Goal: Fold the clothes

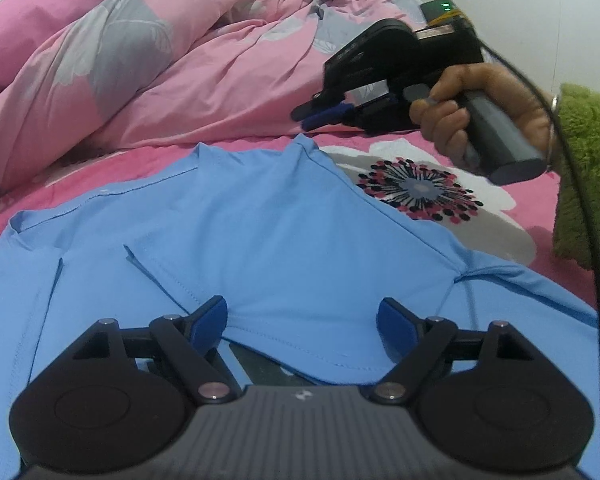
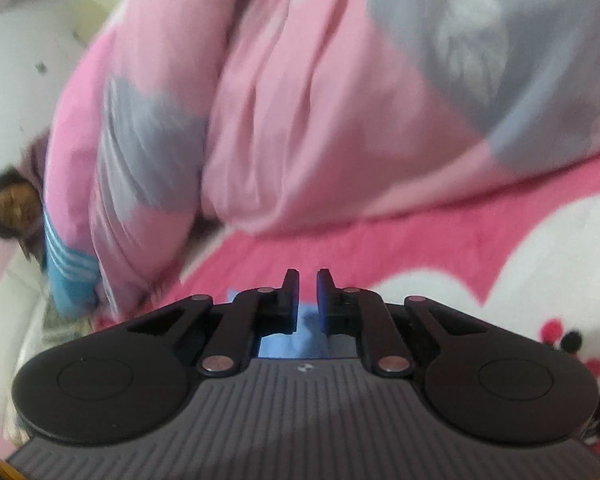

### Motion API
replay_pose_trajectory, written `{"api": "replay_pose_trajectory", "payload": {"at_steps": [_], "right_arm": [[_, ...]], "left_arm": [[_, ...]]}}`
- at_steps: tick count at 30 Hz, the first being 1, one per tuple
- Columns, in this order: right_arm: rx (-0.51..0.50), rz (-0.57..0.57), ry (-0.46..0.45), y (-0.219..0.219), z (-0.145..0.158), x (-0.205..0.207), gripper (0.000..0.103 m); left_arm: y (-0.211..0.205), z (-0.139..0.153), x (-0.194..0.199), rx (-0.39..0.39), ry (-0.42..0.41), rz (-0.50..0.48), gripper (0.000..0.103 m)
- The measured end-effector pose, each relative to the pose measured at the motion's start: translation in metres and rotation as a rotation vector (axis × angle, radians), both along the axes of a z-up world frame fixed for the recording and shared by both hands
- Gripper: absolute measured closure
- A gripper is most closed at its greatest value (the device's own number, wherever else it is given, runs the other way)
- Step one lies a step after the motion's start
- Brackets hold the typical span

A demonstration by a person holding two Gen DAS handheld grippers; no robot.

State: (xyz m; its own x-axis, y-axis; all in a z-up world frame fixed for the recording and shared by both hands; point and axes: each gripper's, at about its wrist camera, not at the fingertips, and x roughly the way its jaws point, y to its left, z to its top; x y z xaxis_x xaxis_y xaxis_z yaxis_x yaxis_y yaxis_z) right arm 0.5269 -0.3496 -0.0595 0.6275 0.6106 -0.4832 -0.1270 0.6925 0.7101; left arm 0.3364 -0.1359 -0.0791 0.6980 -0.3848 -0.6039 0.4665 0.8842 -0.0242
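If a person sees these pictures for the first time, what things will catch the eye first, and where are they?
First comes the light blue shirt, spread flat on the bright pink flowered bedsheet and filling the lower half of the left wrist view. Behind it lies a bunched pink and grey duvet. The open left claw hangs over the shirt's near edge, while a hand in a green fluffy sleeve holds the right claw at upper right.

Light blue cotton shirt [image 1: 260, 232] flat on pink flowered bed sheet [image 1: 500, 216], rumpled pink-and-grey duvet [image 1: 160, 72] piled behind it, left tongs [image 1: 300, 320] over shirt's near hem.
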Motion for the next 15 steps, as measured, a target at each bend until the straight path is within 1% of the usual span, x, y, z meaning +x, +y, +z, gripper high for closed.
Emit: {"api": "replay_pose_trajectory", "payload": {"at_steps": [2,3,4,5,6,7,8,9,10,11,13,15], "right_arm": [[0.023,-0.016,0.018,-0.007,0.002,-0.003,0.091],[0.021,-0.003,0.031,-0.008,0.003,-0.004,0.087],[0.006,0.014,0.051,-0.007,0.003,-0.003,0.081],[-0.018,0.03,0.077,-0.005,0.002,-0.001,0.067],[-0.045,0.048,0.098,-0.001,0.001,0.0,0.06],[-0.074,0.068,0.113,0.004,0.0,0.002,0.059],[-0.093,0.086,0.117,0.009,-0.001,0.003,0.06],[-0.098,0.102,0.106,0.013,-0.001,0.004,0.07],[-0.093,0.126,0.09,0.016,-0.001,0.005,0.083],[-0.08,0.153,0.071,0.019,0.0,0.005,0.099],[-0.101,0.156,0.027,0.022,0.001,0.003,0.1],[-0.133,0.118,-0.006,0.021,-0.002,0.002,0.098]], "left_arm": [[0.0,0.0,0.0,0.0,0.0,0.0,0.019],[0.0,0.0,0.0,0.0,0.0,0.0,0.019],[0.0,0.0,0.0,0.0,0.0,0.0,0.019],[0.0,0.0,0.0,0.0,0.0,0.0,0.019],[0.0,0.0,0.0,0.0,0.0,0.0,0.019],[0.001,0.0,0.0,-0.001,0.0,0.0,0.019],[0.001,0.0,0.0,-0.003,0.0,0.0,0.019],[0.001,0.0,0.0,-0.004,0.001,0.0,0.019],[0.002,0.0,0.0,-0.006,0.001,0.0,0.019],[0.002,0.0,0.0,-0.007,0.001,0.0,0.019],[0.002,0.0,-0.001,-0.008,0.001,0.0,0.019],[0.002,0.0,-0.001,-0.01,0.0,0.0,0.019]]}}
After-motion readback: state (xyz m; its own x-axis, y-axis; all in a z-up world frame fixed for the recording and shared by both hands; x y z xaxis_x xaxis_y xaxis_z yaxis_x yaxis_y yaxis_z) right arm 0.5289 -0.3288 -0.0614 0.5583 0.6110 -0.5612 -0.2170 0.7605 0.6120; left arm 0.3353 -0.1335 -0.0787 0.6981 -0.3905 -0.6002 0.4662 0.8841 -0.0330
